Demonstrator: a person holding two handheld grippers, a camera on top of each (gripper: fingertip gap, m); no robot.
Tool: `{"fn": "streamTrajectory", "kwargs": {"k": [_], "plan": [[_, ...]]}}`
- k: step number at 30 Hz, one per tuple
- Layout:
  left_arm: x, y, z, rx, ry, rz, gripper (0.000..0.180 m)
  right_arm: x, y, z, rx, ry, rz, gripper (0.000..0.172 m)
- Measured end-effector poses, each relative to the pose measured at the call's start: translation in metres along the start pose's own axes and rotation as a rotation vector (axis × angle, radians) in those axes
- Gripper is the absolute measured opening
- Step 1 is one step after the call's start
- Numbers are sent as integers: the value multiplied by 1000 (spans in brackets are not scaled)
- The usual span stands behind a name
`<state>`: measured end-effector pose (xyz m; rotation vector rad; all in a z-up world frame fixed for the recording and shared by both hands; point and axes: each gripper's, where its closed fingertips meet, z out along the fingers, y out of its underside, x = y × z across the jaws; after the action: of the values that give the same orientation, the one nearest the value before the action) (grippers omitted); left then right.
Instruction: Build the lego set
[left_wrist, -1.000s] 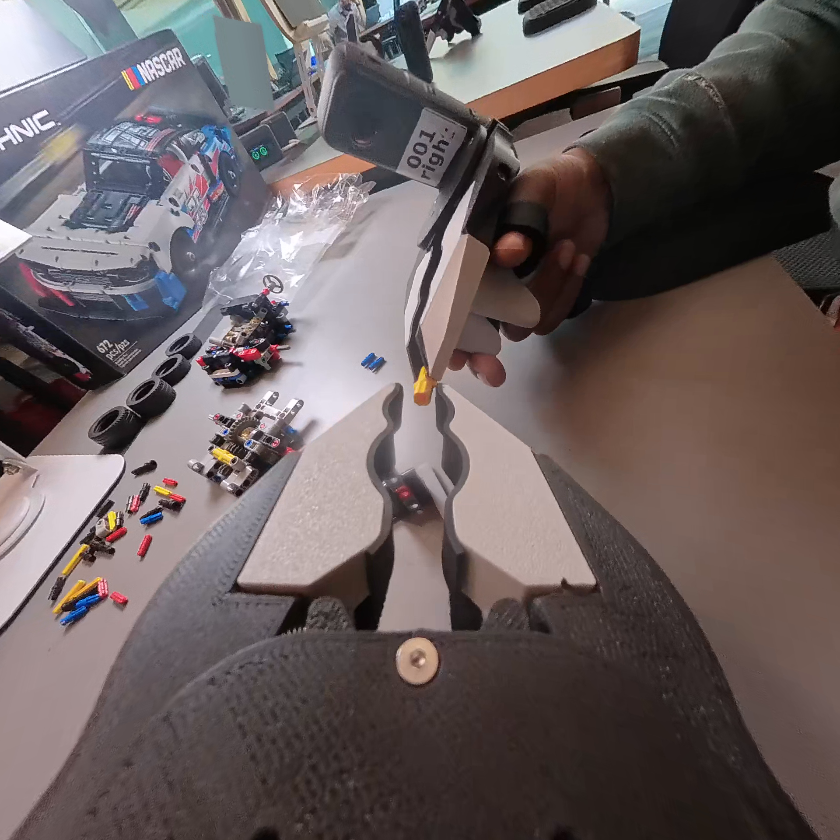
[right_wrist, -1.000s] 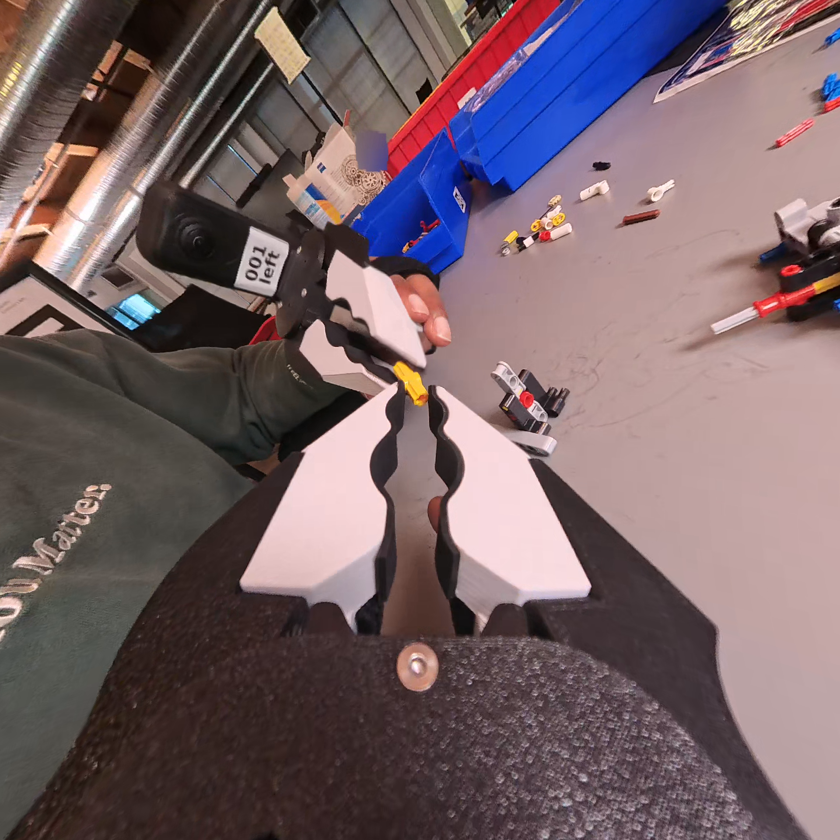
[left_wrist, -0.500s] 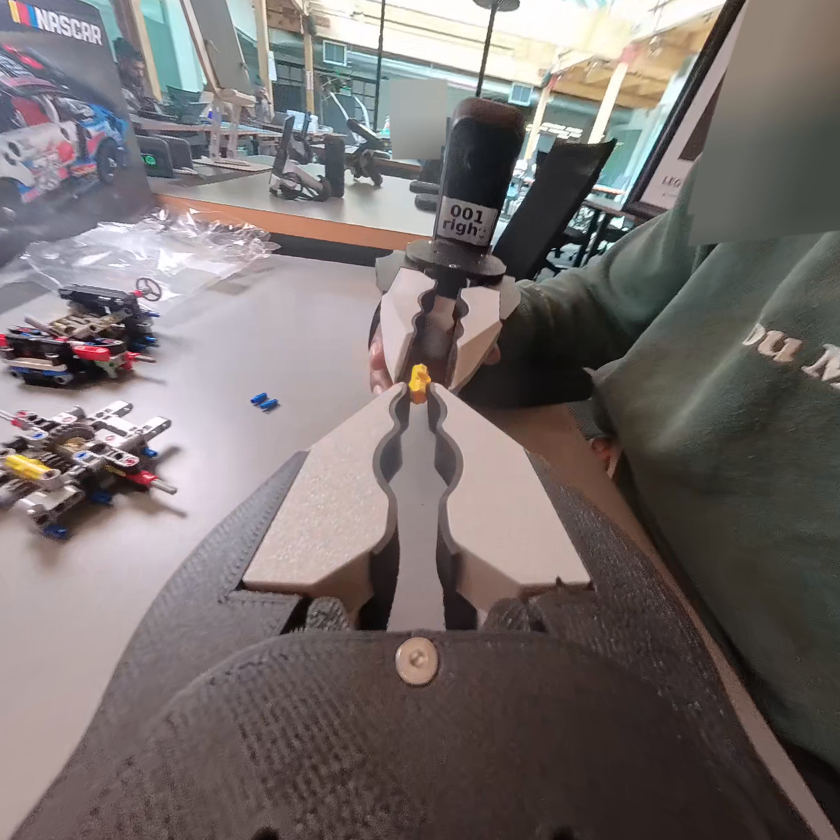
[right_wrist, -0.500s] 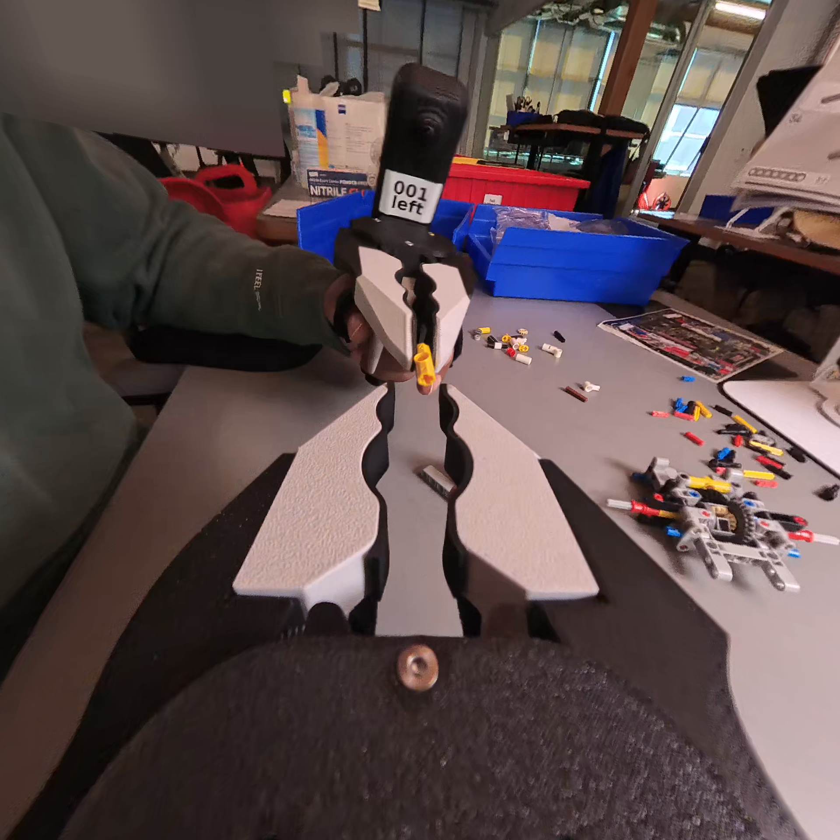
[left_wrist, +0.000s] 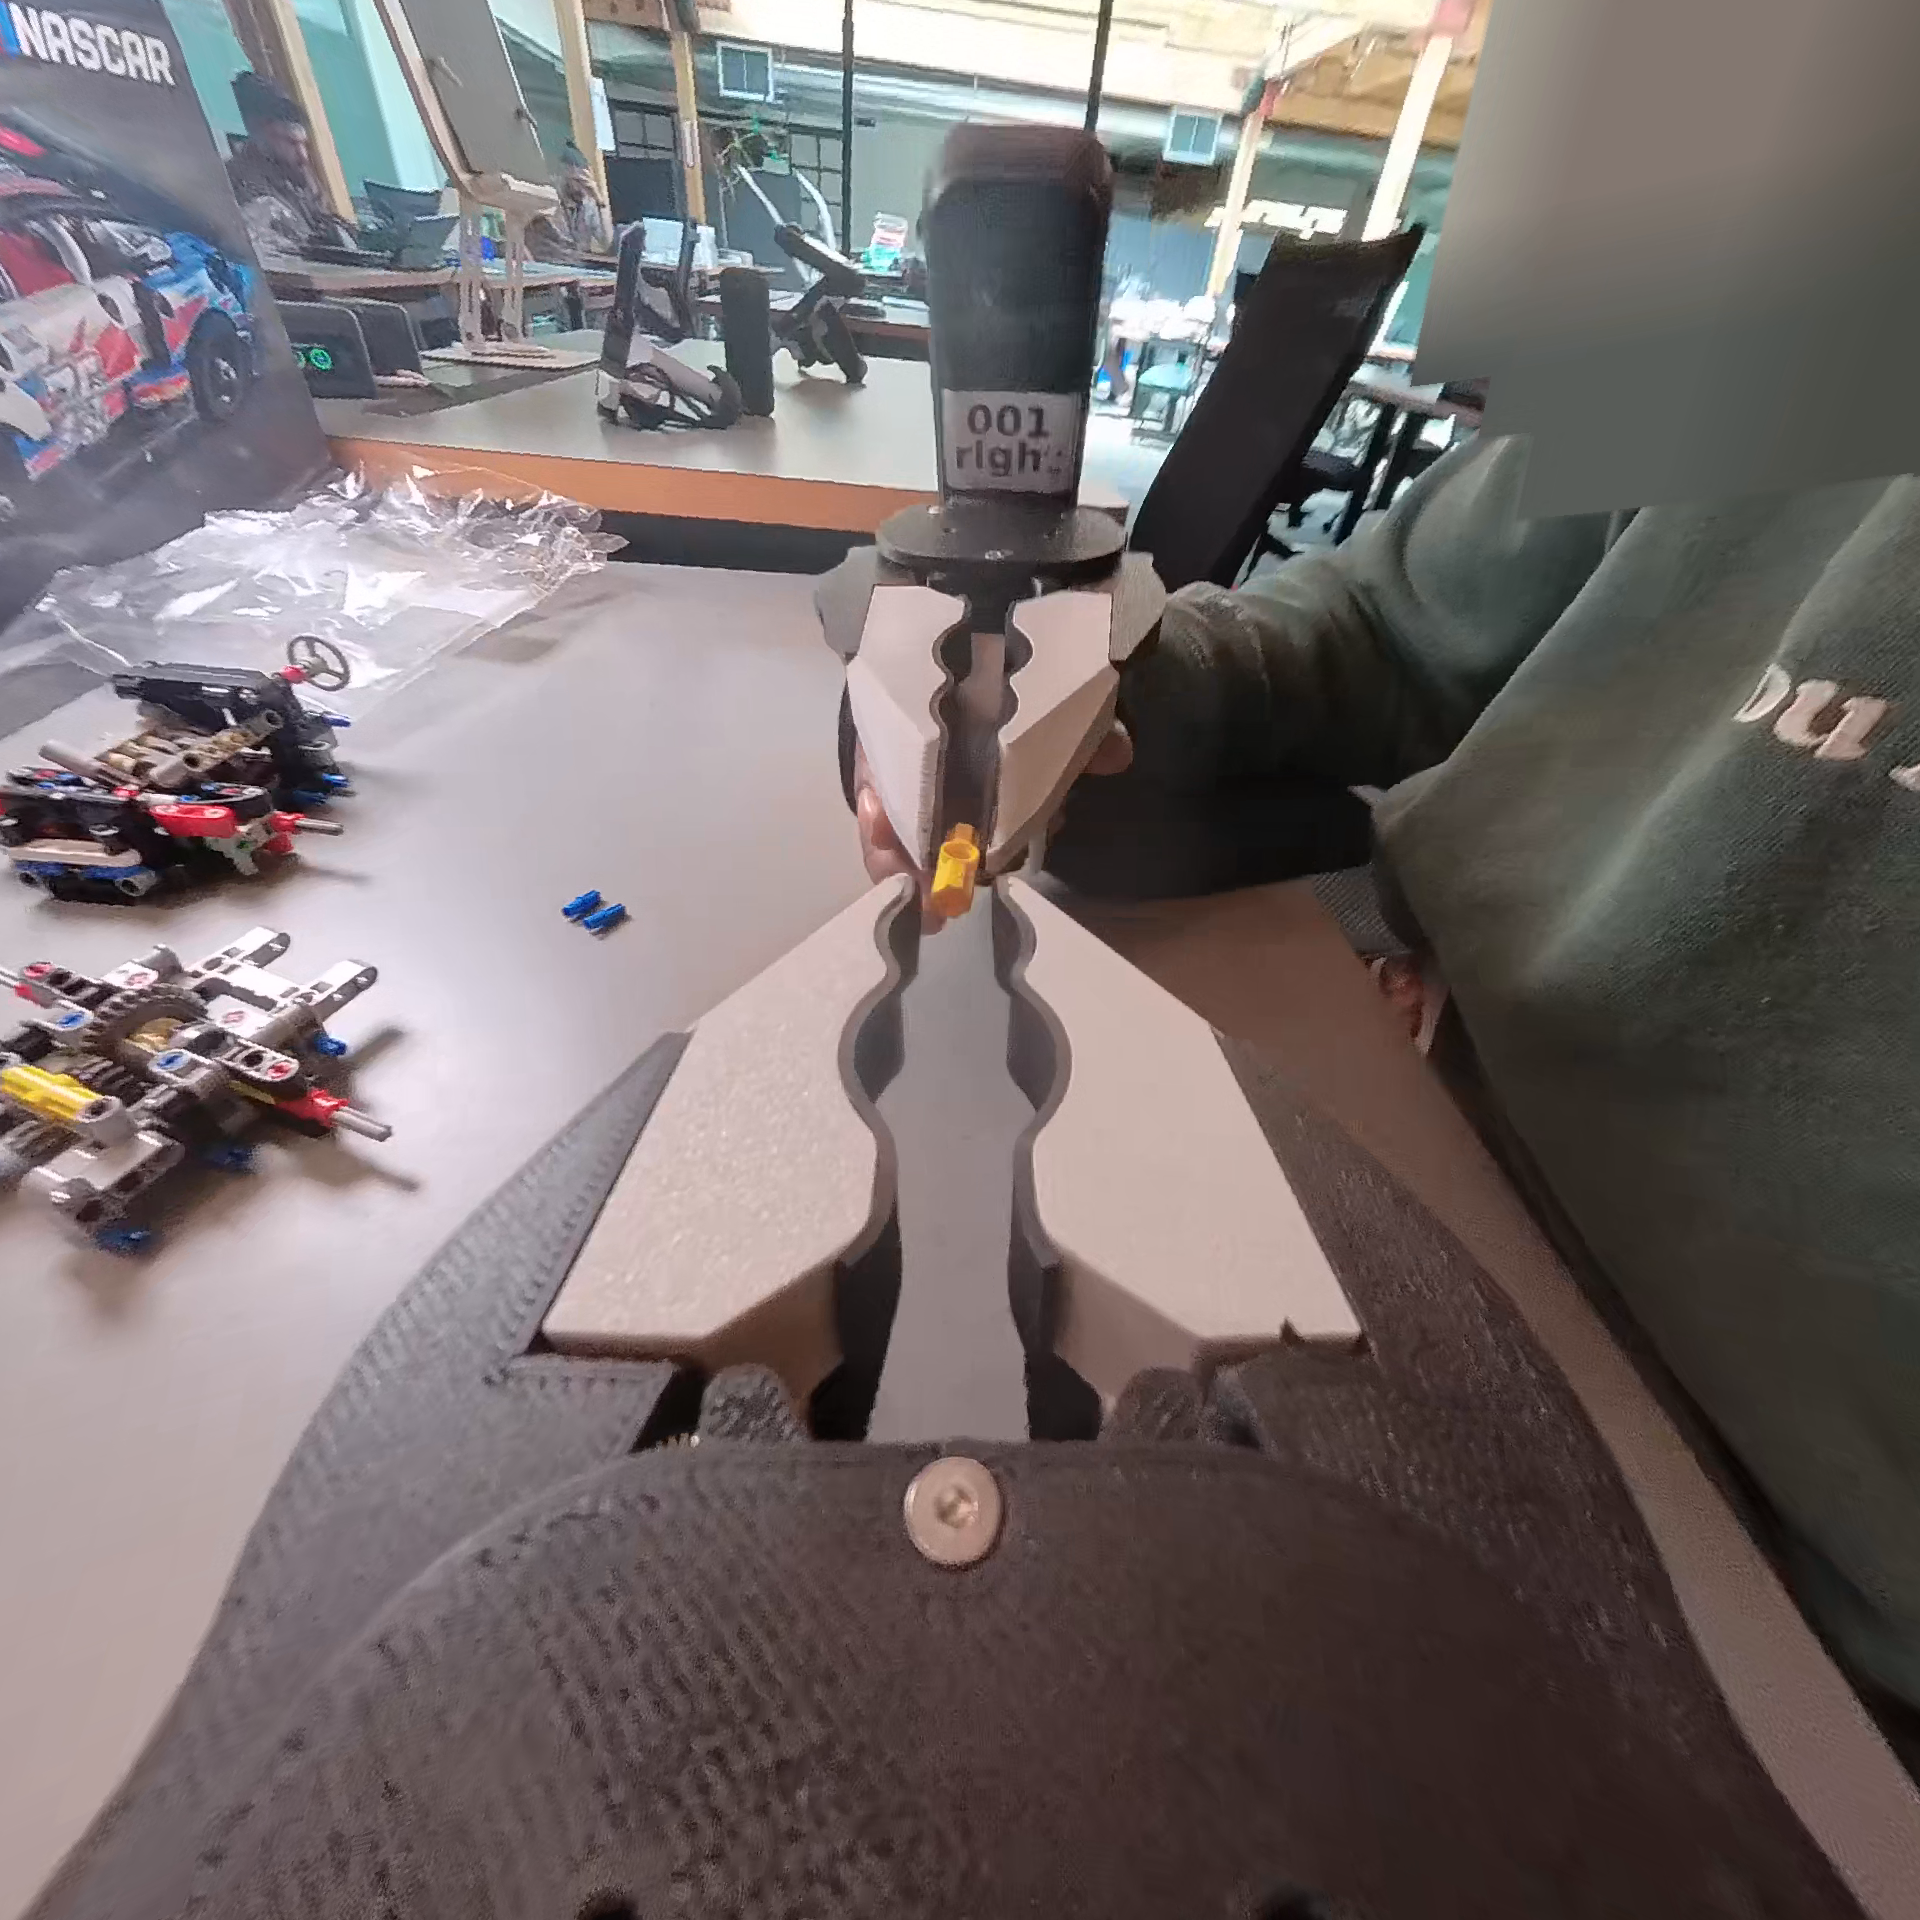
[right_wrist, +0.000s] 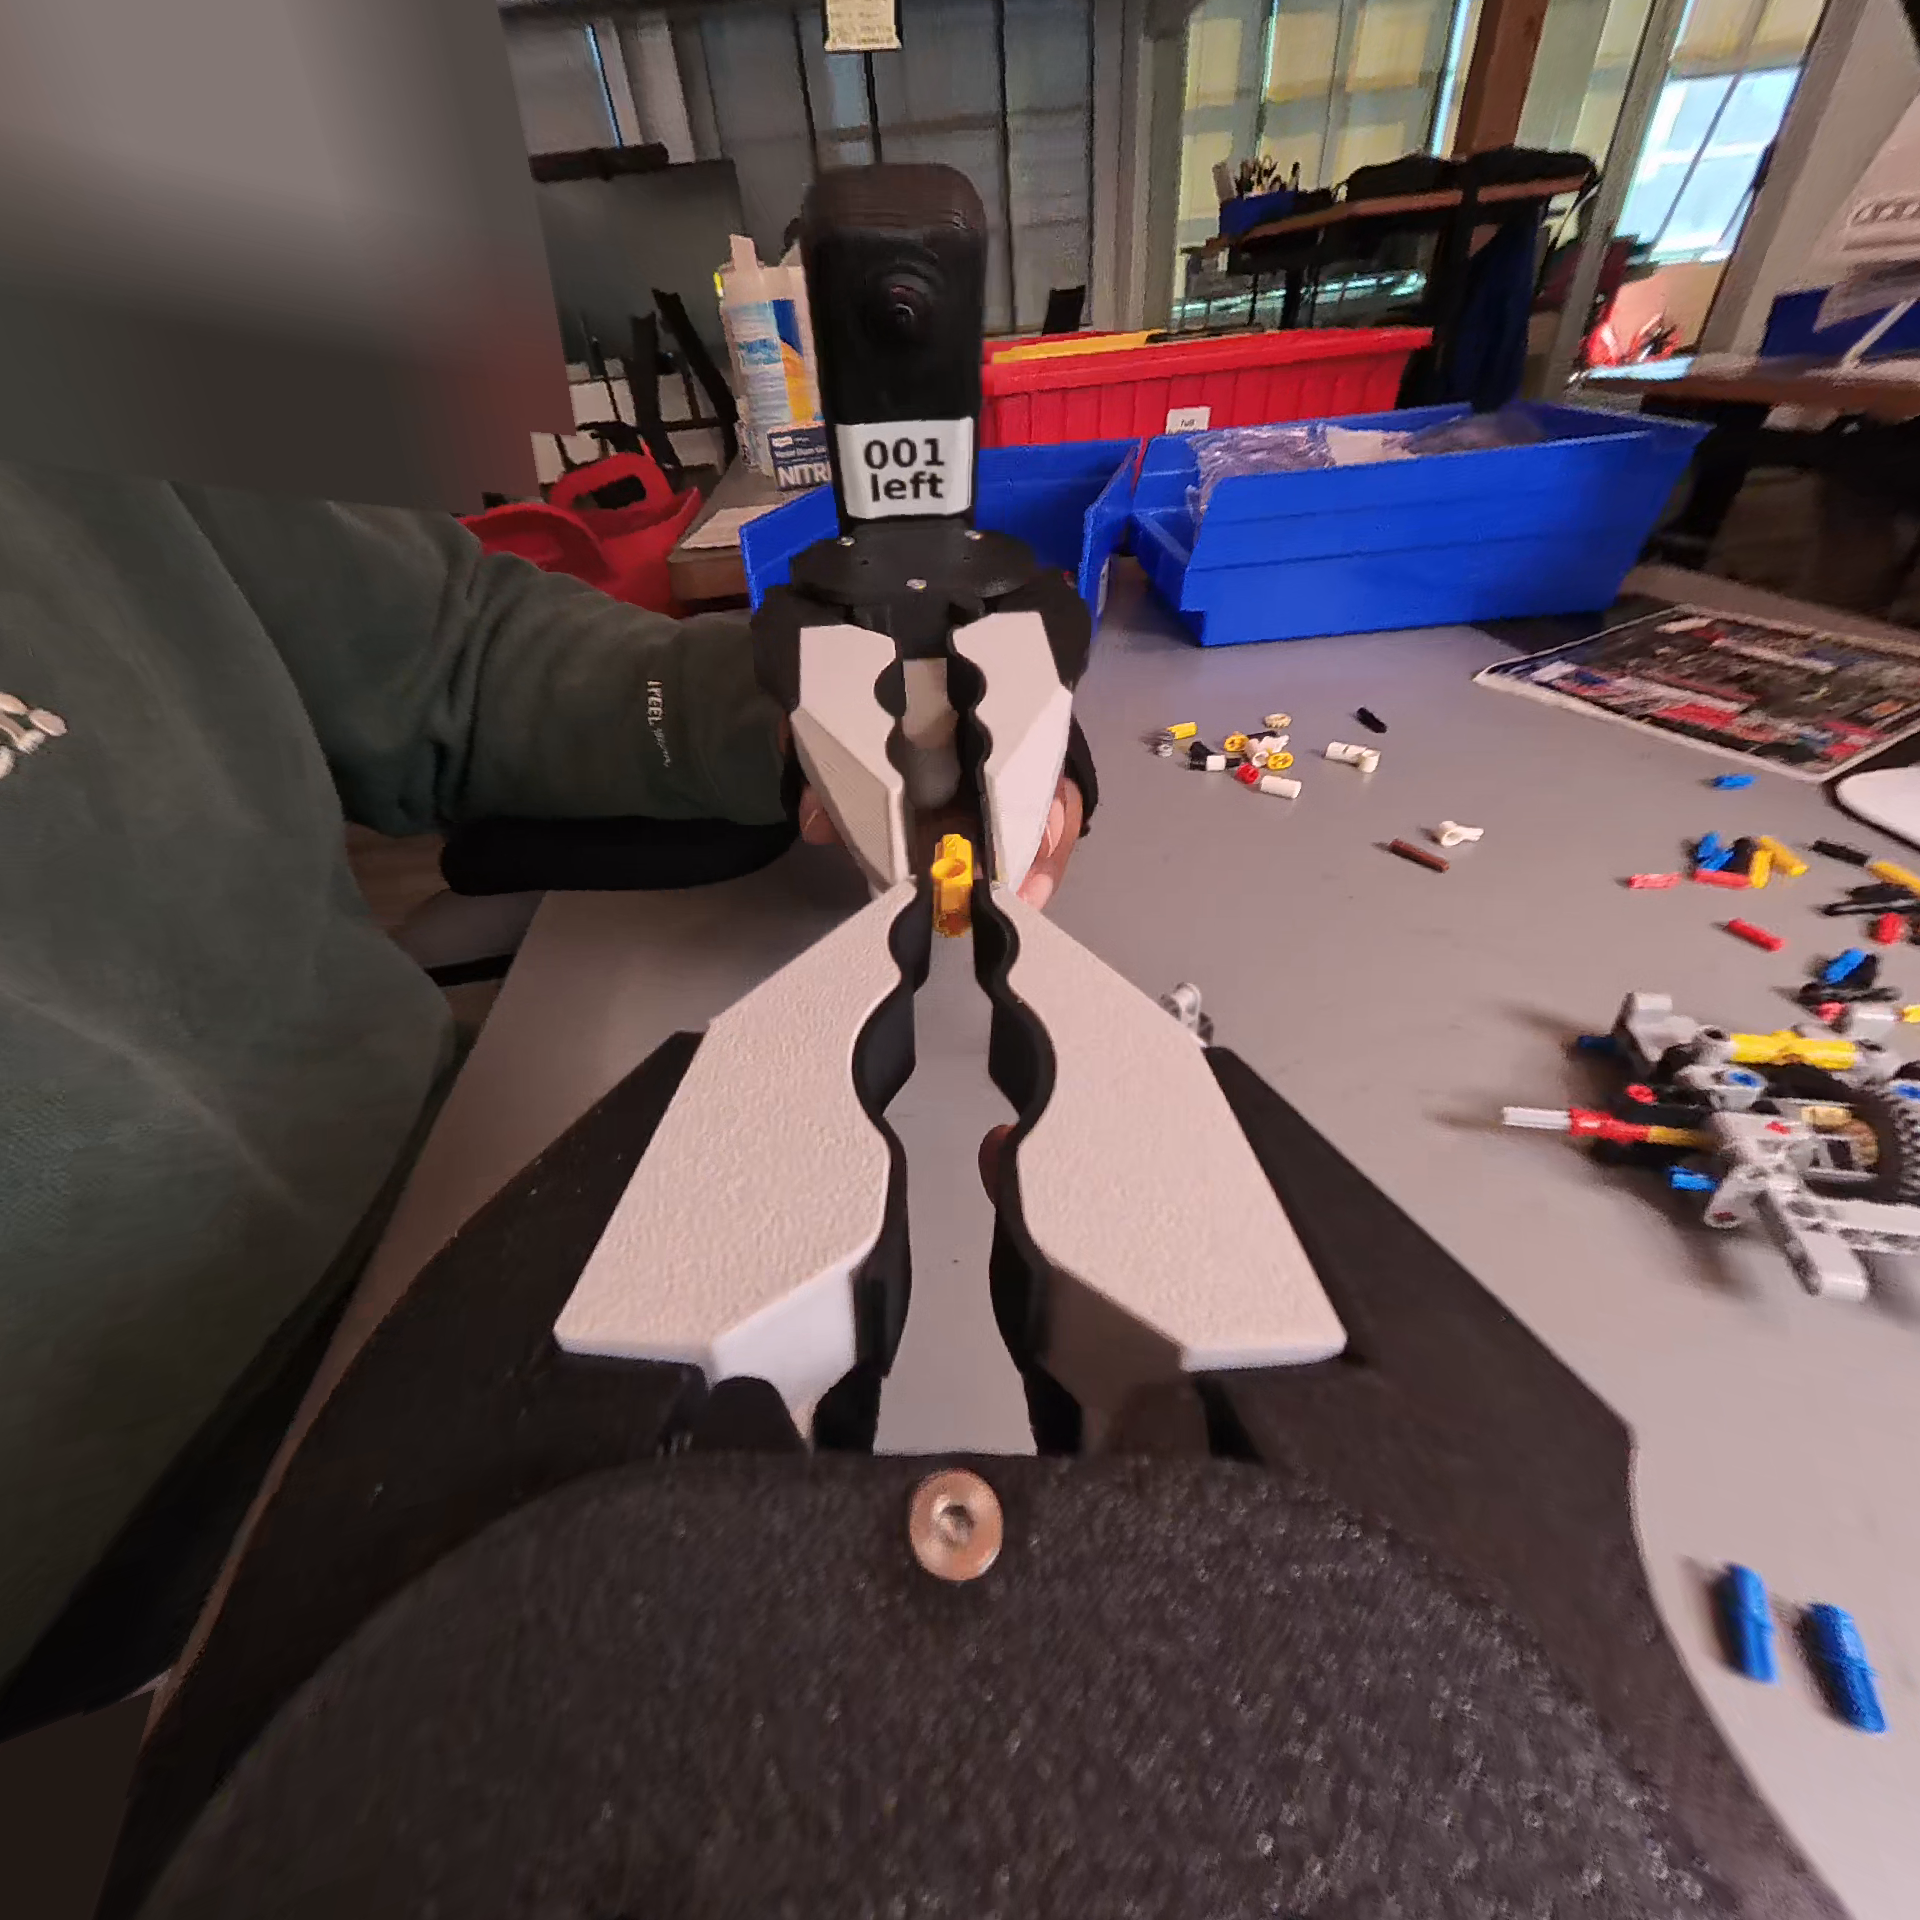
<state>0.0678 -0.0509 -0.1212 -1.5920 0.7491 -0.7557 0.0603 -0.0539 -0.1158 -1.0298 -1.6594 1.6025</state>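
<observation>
A small yellow connector piece (left_wrist: 954, 871) hangs in the air between the two grippers, which point tip to tip above the grey table (left_wrist: 623, 727). My right gripper (right_wrist: 953, 899) is shut on the yellow piece (right_wrist: 951, 883), with both black pads against its sides. My left gripper (left_wrist: 951, 894) is open: its tips stand apart around the piece's near end, and a gap shows on the right side. The right gripper also shows in the left wrist view (left_wrist: 958, 844), and the left gripper shows in the right wrist view (right_wrist: 948, 847). A person's hand holds each one.
Two part-built brick assemblies (left_wrist: 156, 1081) (left_wrist: 177, 769), two blue pins (left_wrist: 594, 912), a clear plastic bag (left_wrist: 312, 561) and a boxed car kit (left_wrist: 104, 260) lie to the left. Blue bins (right_wrist: 1403, 520), loose parts (right_wrist: 1247, 753), a booklet (right_wrist: 1714, 686) and an assembly (right_wrist: 1766, 1122) lie to the right. Only a small space, under 4 cm, lies between the two pairs of fingers.
The yellow piece passed from left to right: half a second ago the left pads held it and the right jaws stood wide. Now the right has closed on it and the left has opened.
</observation>
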Motion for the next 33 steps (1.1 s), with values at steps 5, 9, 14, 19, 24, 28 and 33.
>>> {"fn": "streamTrajectory", "kwargs": {"k": [5,9,14,19,24,28,33], "plan": [[1,4,3,-38,-29,65,6,-1,5,1,-27,-30,63,6],[1,6,3,-41,2,4,5,-1,7,1,-32,-43,95,6],[-6,7,2,-22,-9,-77,5,30,18,-17,-169,87,-54,16],[-16,8,-3,-22,-46,-97,5,119,56,-82,-469,419,-1,13],[-21,9,-5,-22,-65,-105,5,130,89,-85,-653,400,49,13],[-23,10,-6,-23,-69,-110,5,134,96,-79,-745,408,10,12],[-22,14,-5,-46,-67,-109,5,137,101,-79,-852,415,-2,4]]}}
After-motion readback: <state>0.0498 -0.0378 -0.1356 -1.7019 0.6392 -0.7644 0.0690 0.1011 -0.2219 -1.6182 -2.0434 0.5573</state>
